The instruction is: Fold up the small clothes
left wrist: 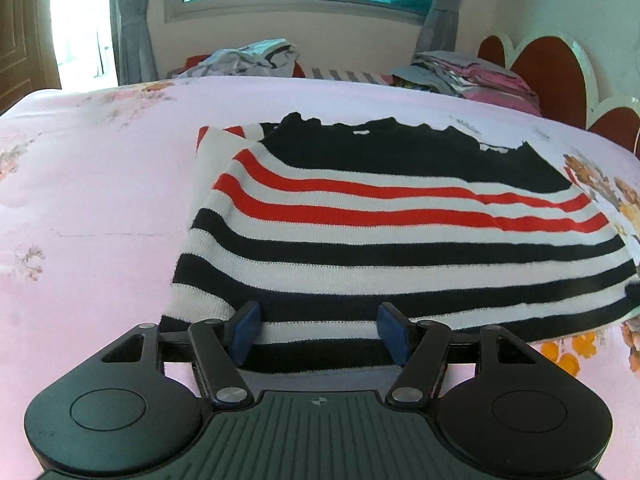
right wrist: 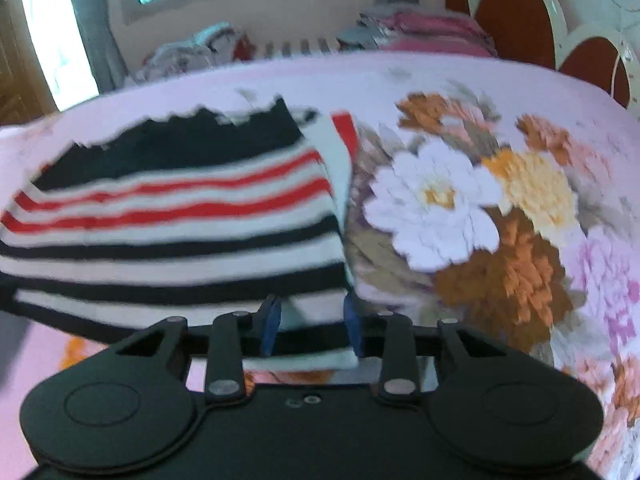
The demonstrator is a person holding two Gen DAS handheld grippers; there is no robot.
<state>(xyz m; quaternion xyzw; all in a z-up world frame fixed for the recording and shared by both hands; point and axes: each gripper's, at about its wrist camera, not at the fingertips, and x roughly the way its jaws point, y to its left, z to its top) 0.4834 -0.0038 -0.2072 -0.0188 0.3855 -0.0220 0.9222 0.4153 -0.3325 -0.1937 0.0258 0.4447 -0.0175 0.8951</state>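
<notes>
A knitted sweater (left wrist: pixel 360 240) with black, white and red stripes lies folded flat on the pink floral bed sheet (left wrist: pixel 100 200), sleeves tucked in and black neck part at the far side. My left gripper (left wrist: pixel 318 320) stands open over the sweater's near hem, towards its left end, blue pads apart and the cloth lying loose between them. The right wrist view is blurred. There the sweater (right wrist: pixel 180 240) fills the left half. My right gripper (right wrist: pixel 312 320) is at its near right corner, pads a narrower gap apart, with a white strip of cloth between them and no squeeze visible.
A heap of loose clothes (left wrist: pixel 248 58) lies beyond the bed's far edge under the window. A stack of folded pink and grey clothes (left wrist: pixel 472 76) sits far right by the red scalloped headboard (left wrist: pixel 548 72). Large printed flowers (right wrist: pixel 460 208) cover the sheet right of the sweater.
</notes>
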